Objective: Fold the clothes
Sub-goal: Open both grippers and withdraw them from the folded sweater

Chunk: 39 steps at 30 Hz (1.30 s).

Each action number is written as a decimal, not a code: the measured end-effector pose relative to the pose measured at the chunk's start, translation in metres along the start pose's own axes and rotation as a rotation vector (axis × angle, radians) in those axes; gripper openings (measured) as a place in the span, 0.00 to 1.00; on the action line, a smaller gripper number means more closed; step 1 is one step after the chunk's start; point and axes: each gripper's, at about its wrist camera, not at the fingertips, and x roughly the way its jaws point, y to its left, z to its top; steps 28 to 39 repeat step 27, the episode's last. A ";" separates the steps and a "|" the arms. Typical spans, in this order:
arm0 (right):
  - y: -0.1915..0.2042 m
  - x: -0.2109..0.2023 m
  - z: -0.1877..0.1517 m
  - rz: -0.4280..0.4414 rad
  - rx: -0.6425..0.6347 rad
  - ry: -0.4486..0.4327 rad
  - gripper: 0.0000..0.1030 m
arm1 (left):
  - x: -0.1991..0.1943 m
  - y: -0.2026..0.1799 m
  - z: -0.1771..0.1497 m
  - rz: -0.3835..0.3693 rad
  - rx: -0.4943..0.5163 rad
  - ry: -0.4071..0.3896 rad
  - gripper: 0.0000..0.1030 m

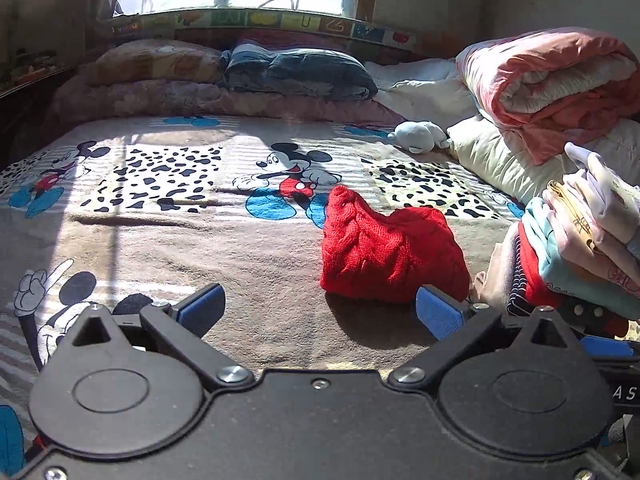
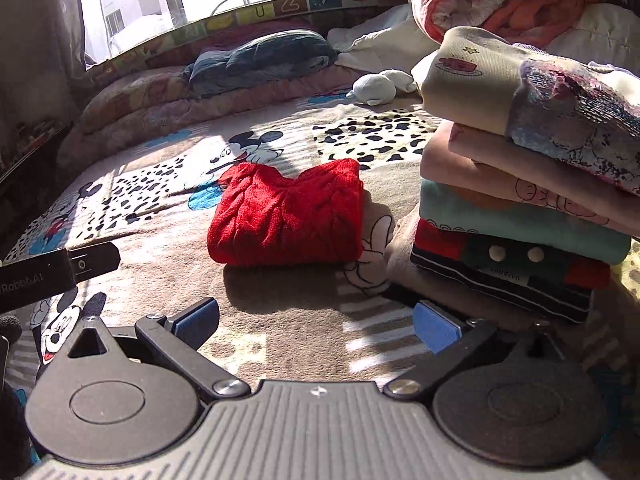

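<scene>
Red sweater [image 2: 286, 216] lies folded on the bed, ahead of both my released, empty tools: right tool [image 2: 316, 326] faces it squarely, left tool [image 1: 320, 312] has it right-of-centre.

folded red sweater [image 2: 286, 216] beside stacked clothes [image 2: 520, 208]

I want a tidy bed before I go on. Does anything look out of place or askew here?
Only the red knit sweater: it lies folded but alone on the blanket, apart from the stack of folded clothes to its right. The stack's top layers overhang a little. Nothing looks spilled or damaged.
</scene>
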 end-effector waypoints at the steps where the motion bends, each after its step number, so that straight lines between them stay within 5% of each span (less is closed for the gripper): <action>1: 0.000 -0.004 0.000 -0.011 -0.005 0.000 0.99 | -0.004 0.001 0.003 -0.017 -0.020 0.009 0.99; 4: 0.002 -0.016 0.000 -0.038 -0.015 -0.009 0.99 | -0.018 0.001 0.005 -0.048 -0.029 0.013 1.00; 11: 0.004 -0.033 -0.004 -0.058 -0.032 -0.013 0.99 | -0.037 -0.015 0.001 0.053 0.075 0.008 1.00; 23: 0.010 -0.068 -0.012 -0.047 -0.049 -0.027 0.99 | -0.060 -0.033 -0.007 0.031 0.097 0.071 1.00; 39: 0.012 -0.079 -0.016 -0.042 -0.059 -0.026 1.00 | -0.072 -0.034 -0.012 0.024 0.098 0.057 1.00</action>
